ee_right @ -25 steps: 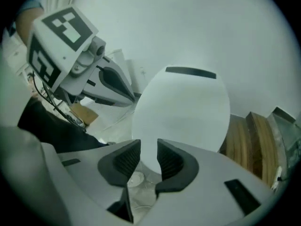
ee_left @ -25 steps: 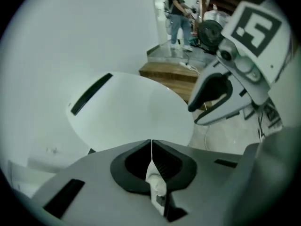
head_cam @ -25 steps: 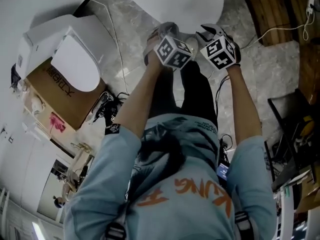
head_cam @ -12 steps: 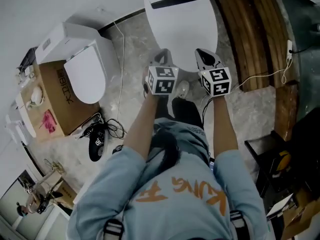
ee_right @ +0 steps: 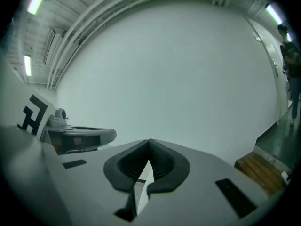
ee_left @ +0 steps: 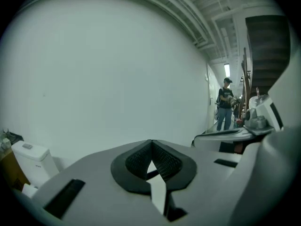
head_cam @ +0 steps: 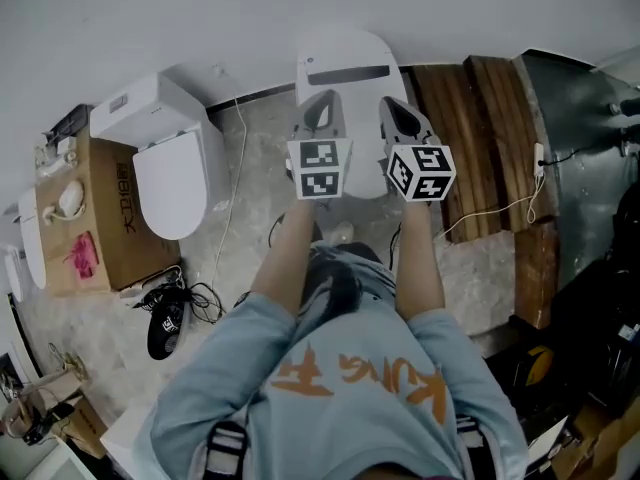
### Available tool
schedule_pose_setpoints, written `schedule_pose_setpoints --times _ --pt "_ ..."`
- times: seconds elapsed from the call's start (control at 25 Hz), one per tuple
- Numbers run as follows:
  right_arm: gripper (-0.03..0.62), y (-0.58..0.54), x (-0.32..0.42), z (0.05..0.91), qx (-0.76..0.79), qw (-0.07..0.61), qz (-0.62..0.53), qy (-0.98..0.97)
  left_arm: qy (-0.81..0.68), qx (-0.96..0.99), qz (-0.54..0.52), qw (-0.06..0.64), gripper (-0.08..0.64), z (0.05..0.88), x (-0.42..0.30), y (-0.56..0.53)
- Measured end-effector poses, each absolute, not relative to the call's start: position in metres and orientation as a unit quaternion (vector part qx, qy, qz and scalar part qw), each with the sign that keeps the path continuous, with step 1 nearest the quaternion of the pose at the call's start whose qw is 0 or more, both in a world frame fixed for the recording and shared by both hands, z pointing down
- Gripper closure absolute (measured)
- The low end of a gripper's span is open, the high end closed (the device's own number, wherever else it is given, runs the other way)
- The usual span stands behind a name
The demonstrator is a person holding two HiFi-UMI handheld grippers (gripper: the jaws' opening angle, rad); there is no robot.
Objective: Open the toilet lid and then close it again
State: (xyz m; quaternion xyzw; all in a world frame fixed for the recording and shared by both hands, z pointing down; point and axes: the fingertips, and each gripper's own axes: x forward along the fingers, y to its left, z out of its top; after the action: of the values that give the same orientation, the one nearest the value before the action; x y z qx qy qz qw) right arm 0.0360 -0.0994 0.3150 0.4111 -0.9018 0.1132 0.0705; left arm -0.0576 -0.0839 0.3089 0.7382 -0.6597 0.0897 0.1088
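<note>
The white toilet (head_cam: 345,58) stands against the wall, and its lid (head_cam: 352,93) lies down flat. Both grippers are held up side by side in front of it, touching nothing. My left gripper (head_cam: 322,110) is shut and empty; in the left gripper view its tips (ee_left: 151,144) meet against the bare white wall. My right gripper (head_cam: 398,114) is shut and empty too, its tips (ee_right: 149,144) also facing the wall. The grippers hide the toilet's front part in the head view.
A second white toilet (head_cam: 165,163) stands to the left beside a cardboard box (head_cam: 95,218). Wooden planks (head_cam: 485,138) and a white cable (head_cam: 500,213) lie to the right. Dark gear (head_cam: 165,328) sits on the floor. A person (ee_left: 225,102) stands far down the hall.
Both grippers have risen together from low over the toilet's front to a nearly level pose. The head view has lifted, so the toilet looks smaller and more of the room shows.
</note>
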Motion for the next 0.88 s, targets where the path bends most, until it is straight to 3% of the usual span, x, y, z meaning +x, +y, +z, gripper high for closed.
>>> schedule_pose_setpoints --times 0.32,0.52,0.88 --pt "0.580 -0.119 0.048 0.209 0.449 0.024 0.019 -0.893 -0.683 0.730 0.010 -0.007 0.534 0.190 -0.066 -0.093" --pt "0.580 -0.125 0.050 0.161 0.460 -0.005 -0.037 -0.887 -0.690 0.723 -0.004 -0.031 0.534 0.162 -0.068 -0.103" --pt "0.580 -0.127 0.071 0.156 0.470 -0.004 -0.052 -0.881 -0.679 0.732 0.005 -0.056 0.534 0.155 -0.045 -0.114"
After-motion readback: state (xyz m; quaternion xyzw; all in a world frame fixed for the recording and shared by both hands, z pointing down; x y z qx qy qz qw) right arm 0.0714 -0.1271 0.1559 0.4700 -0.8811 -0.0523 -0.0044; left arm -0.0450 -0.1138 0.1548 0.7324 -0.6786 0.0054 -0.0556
